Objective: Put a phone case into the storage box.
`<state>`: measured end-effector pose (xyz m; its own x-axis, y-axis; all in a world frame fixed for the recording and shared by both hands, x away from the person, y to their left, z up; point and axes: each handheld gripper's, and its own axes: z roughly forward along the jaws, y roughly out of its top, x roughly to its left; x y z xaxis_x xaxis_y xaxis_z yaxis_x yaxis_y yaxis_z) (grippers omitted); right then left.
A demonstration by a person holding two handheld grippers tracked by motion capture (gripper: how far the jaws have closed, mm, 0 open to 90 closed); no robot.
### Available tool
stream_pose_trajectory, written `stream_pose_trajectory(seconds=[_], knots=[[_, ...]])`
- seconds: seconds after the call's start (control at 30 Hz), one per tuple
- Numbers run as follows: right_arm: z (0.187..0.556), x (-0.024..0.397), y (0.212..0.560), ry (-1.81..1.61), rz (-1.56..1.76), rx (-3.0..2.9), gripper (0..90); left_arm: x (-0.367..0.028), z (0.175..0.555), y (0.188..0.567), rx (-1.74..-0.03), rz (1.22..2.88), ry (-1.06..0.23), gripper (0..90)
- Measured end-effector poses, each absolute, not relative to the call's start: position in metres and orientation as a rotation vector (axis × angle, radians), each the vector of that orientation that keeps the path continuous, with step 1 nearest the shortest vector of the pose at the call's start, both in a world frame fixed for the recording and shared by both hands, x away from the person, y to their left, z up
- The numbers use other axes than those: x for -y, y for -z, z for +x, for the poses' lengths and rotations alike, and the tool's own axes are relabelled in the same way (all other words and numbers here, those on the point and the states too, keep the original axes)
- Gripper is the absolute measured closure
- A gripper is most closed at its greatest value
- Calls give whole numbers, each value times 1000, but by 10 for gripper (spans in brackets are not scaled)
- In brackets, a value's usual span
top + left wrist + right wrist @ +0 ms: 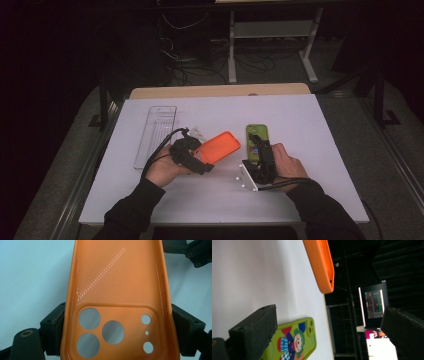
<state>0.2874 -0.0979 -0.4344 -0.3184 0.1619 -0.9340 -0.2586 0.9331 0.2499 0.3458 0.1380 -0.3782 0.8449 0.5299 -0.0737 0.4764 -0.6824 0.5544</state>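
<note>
Left tool (204,161) clenched on the orange case (218,146) at its camera end, held above the worktop (300,120). Right tool (256,145) released, straddling the green phone (257,135). Case looks light, floppy silicone; grip the side rims.

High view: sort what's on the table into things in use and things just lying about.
In use:
- orange phone case, clamped in the left gripper
- green phone case, under the right gripper, whose jaws stand apart

Lying about:
- clear plastic tray
- small clear piece beside the tray
</note>
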Motion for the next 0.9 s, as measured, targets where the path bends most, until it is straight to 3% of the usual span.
stream_pose_trajectory(seconds=[0.5,0.8,0.9], knots=[[287,75,435,-398,-192,-1727,64,-137,349,376,-720,2443,-129,159],[286,60,438,-392,-261,-1724,200,-137,349,376,-701,2451,-134,160],[287,58,440,-388,-259,-1727,288,-137,349,376,-695,2451,-131,159]])
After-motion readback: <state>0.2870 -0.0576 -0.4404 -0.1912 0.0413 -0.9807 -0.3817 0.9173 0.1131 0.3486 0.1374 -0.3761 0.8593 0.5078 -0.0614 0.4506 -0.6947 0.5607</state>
